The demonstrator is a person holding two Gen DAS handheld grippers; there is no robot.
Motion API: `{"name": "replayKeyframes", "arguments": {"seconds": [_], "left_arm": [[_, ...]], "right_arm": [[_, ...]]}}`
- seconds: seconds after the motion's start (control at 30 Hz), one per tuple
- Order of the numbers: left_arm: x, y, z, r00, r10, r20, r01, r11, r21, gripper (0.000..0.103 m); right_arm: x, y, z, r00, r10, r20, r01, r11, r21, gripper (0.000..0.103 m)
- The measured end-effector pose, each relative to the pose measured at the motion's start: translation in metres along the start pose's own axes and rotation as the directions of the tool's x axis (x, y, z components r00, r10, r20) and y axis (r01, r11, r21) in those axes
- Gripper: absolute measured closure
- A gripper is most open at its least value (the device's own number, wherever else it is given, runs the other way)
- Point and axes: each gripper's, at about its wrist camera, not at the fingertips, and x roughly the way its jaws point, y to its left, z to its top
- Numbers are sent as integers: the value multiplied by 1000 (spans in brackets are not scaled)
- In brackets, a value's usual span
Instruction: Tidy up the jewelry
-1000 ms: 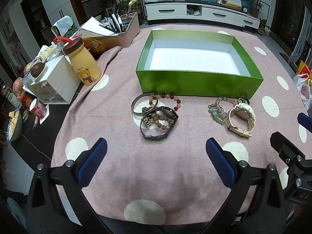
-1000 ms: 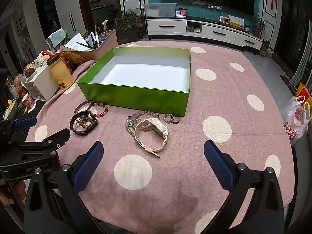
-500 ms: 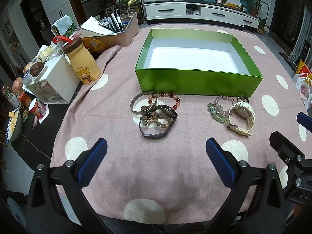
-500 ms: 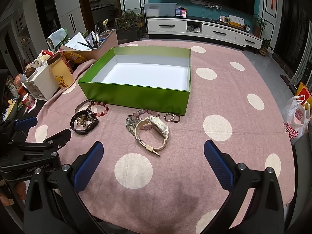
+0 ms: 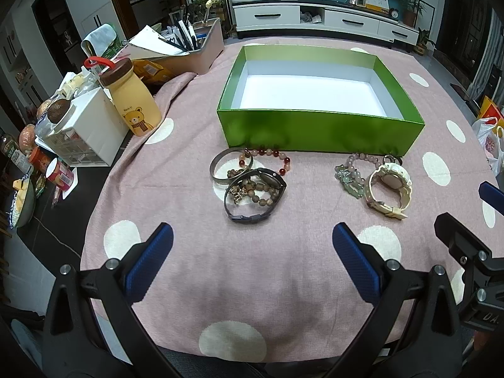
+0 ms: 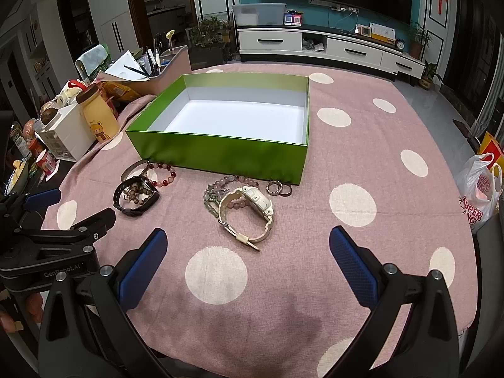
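Observation:
An empty green box (image 5: 321, 132) (image 6: 220, 152) with a white inside stands on the pink dotted tablecloth. In front of it lie two heaps of jewelry. One has a silver bangle (image 5: 220, 165), a red bead bracelet (image 5: 280, 157) and a black watch (image 5: 267, 182) (image 6: 138, 201) over wooden beads. The other has a cream watch (image 5: 389, 186) (image 6: 252, 208), a pale bead bracelet (image 5: 354, 165) and two small rings (image 6: 278, 188). My left gripper (image 5: 252, 249) hangs open, short of the black watch. My right gripper (image 6: 247, 250) is open too, just short of the cream watch.
At the table's left edge stand a yellow bear bottle (image 5: 134, 100), a white drawer unit (image 5: 85, 132) and a pink organiser with pens (image 5: 195, 53). A plastic bag (image 6: 478, 189) hangs at the right. The table's near edge lies just under both grippers.
Both views have shifted very slightly; the jewelry sits a touch nearer to the grippers. Nothing was taken hold of or let go.

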Motion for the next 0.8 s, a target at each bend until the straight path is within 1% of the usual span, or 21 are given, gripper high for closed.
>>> {"name": "replayKeyframes", "arguments": {"seconds": [0.27, 0.4, 0.47, 0.53, 0.63, 0.8], "left_arm": [[1, 0, -1, 1000, -1, 1, 1, 1000, 0, 2], [3, 0, -4, 999, -32, 3, 32, 999, -11, 2], [5, 4, -7, 998, -54, 9, 54, 998, -28, 2], [8, 13, -10, 997, -77, 22, 78, 995, -55, 2], [16, 27, -16, 995, -96, 32, 99, 991, -85, 2], [33, 49, -35, 990, -135, 46, 141, 977, -160, 2]], "right_arm": [[1, 0, 0, 1000, 0, 0, 0, 1000, 1, 1], [1, -2, 1, 1000, 5, 3, -5, 1000, 1, 1], [1, -4, 0, 999, 31, 13, -31, 999, 7, 1], [-1, -9, -3, 997, 70, 42, -70, 998, -1, 1], [1, -16, -11, 994, 91, 64, -89, 996, -31, 1], [22, -23, -26, 990, 143, 15, -143, 989, -36, 1]]}}
